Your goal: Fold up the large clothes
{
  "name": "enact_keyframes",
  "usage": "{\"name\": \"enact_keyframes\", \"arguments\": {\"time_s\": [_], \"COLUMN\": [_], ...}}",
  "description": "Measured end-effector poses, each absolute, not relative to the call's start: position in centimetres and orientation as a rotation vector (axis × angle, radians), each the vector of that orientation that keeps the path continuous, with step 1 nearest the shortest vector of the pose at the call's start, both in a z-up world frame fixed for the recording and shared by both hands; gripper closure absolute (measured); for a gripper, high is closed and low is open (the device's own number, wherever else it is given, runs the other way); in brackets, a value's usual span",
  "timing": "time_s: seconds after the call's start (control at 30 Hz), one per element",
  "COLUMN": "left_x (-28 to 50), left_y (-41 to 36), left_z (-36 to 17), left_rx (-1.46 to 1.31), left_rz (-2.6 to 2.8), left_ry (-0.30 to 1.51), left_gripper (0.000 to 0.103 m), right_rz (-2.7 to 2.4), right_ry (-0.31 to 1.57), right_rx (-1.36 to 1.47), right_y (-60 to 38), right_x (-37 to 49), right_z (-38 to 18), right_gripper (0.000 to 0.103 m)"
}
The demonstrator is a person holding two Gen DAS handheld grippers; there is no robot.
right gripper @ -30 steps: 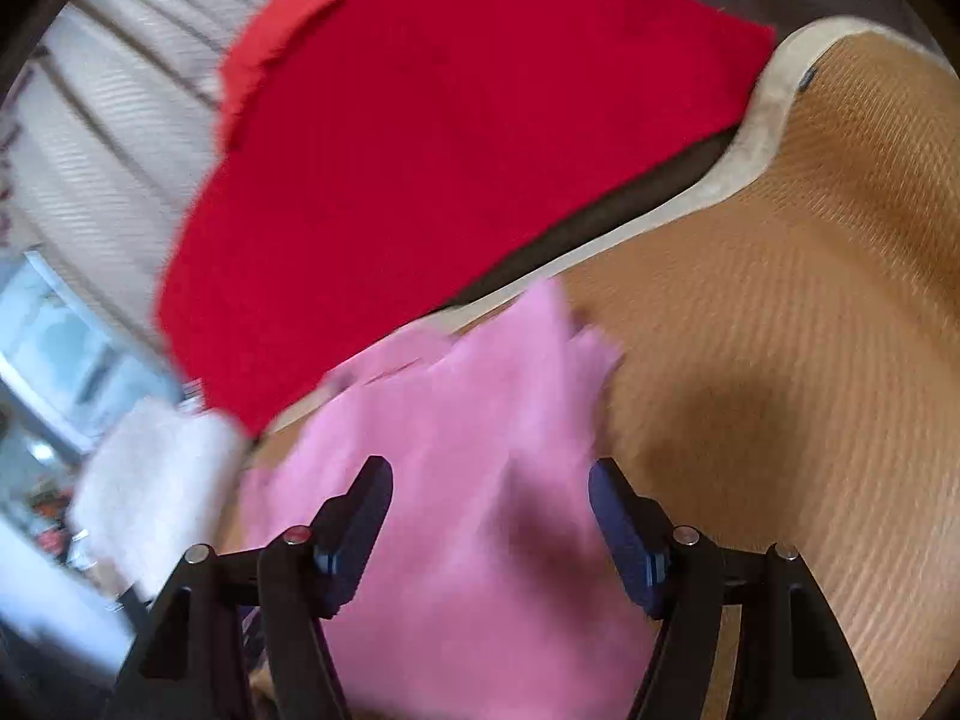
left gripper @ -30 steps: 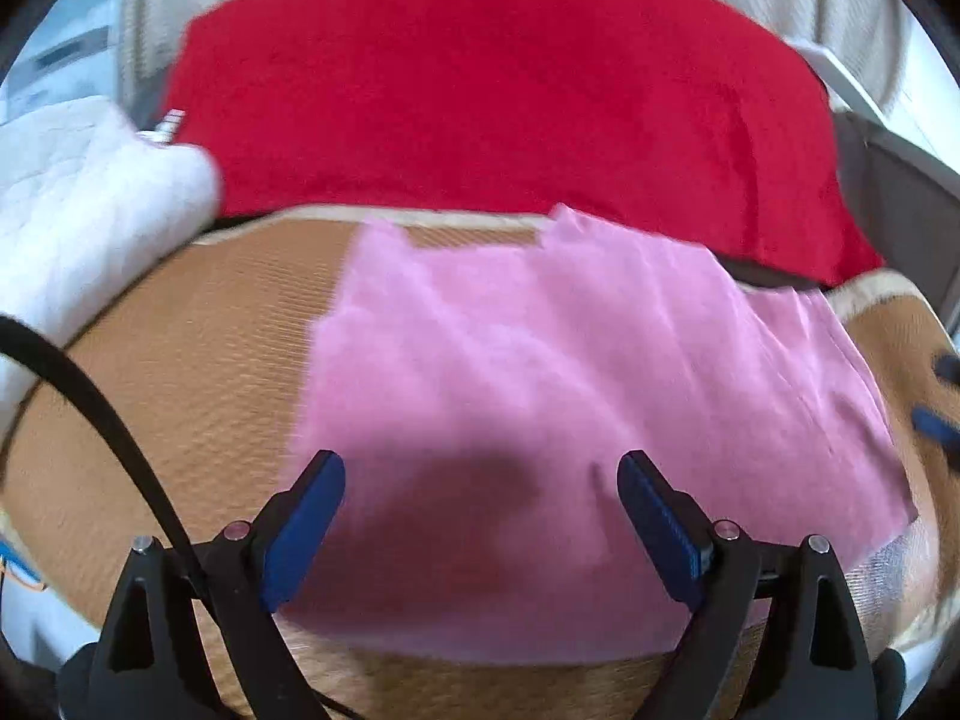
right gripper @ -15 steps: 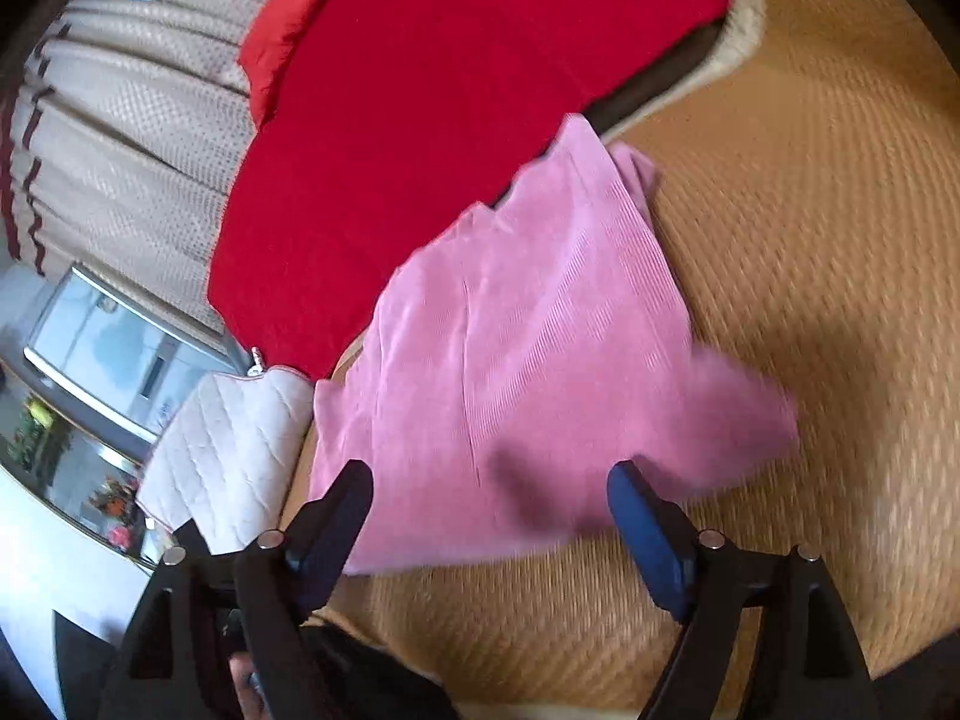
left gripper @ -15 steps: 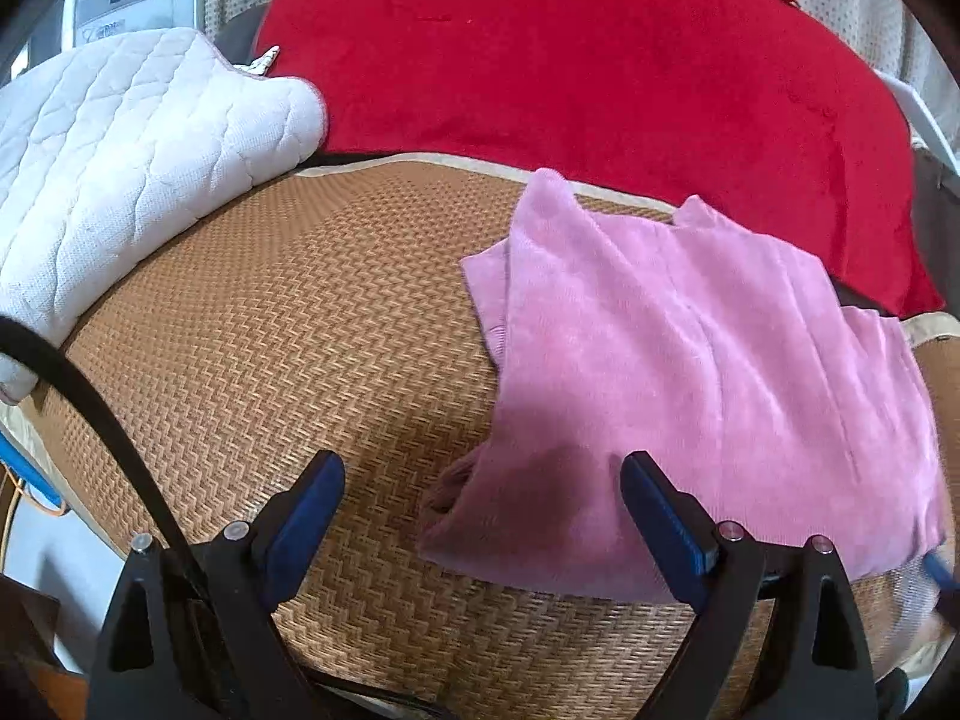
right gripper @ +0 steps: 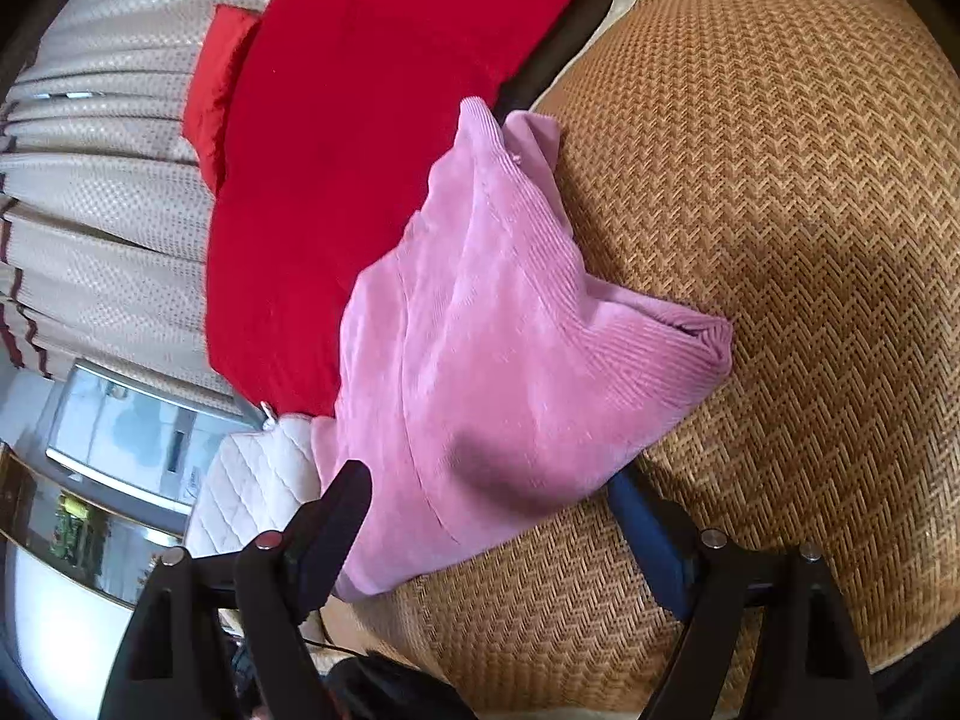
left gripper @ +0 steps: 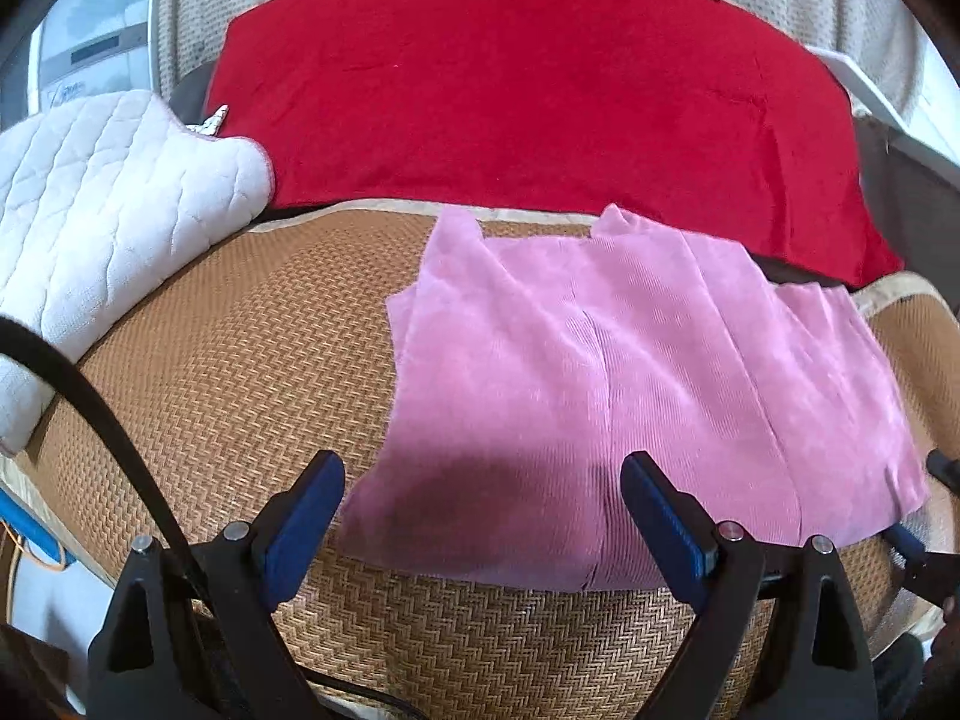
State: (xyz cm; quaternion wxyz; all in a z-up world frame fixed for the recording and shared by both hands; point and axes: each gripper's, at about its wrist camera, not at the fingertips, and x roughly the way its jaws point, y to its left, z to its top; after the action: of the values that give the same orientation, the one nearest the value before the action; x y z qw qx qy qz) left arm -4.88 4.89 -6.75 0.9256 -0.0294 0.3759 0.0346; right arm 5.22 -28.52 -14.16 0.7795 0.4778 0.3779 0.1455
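A pink ribbed garment [left gripper: 630,372] lies folded on the woven straw mat [left gripper: 240,372], its near edge towards me. My left gripper [left gripper: 483,510] hovers open just above that near edge, and the pads touch nothing. At the garment's right corner the tips of my right gripper [left gripper: 921,504] show. In the right wrist view the garment [right gripper: 480,348] lies slack on the mat [right gripper: 780,180] with a bulging folded corner. The right gripper [right gripper: 489,516] stands open with the cloth's near edge between its fingers, and I see no pinch.
A red blanket [left gripper: 528,96] lies behind the mat, touching the garment's far edge. A white quilted pad [left gripper: 108,204] sits at the left. Beige curtains [right gripper: 108,210] hang behind, and a white appliance [left gripper: 90,54] stands at the far left. Bare mat lies left of the garment.
The right gripper has sunk, rolled and widened, and the pink garment has dropped from the air onto the mat. The left view swung left, then back over the garment's near edge.
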Motion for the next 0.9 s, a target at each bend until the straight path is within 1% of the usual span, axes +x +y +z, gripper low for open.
{"name": "enact_keyframes", "arguments": {"time_s": [0.2,0.5,0.9], "left_x": [-3.8,-3.4,-2.6], "left_y": [2.0,-1.4,-2.9], "left_z": [-6.7,-7.1,-7.0], "left_rx": [-0.014,0.076,0.031], "left_rz": [0.035,0.012,0.027], "left_ry": [0.795,0.809,0.811], "left_gripper": [0.009,0.009,0.009], "right_rz": [0.324,0.357,0.378], "right_ry": [0.769,0.729,0.758], "right_rx": [1.045,1.009,0.98], "right_y": [-29.9,-28.3,-28.3], "right_x": [2.9,1.7,0.9], "right_z": [-14.9,-15.1,-14.9], "right_gripper": [0.019,0.019,0.019]}}
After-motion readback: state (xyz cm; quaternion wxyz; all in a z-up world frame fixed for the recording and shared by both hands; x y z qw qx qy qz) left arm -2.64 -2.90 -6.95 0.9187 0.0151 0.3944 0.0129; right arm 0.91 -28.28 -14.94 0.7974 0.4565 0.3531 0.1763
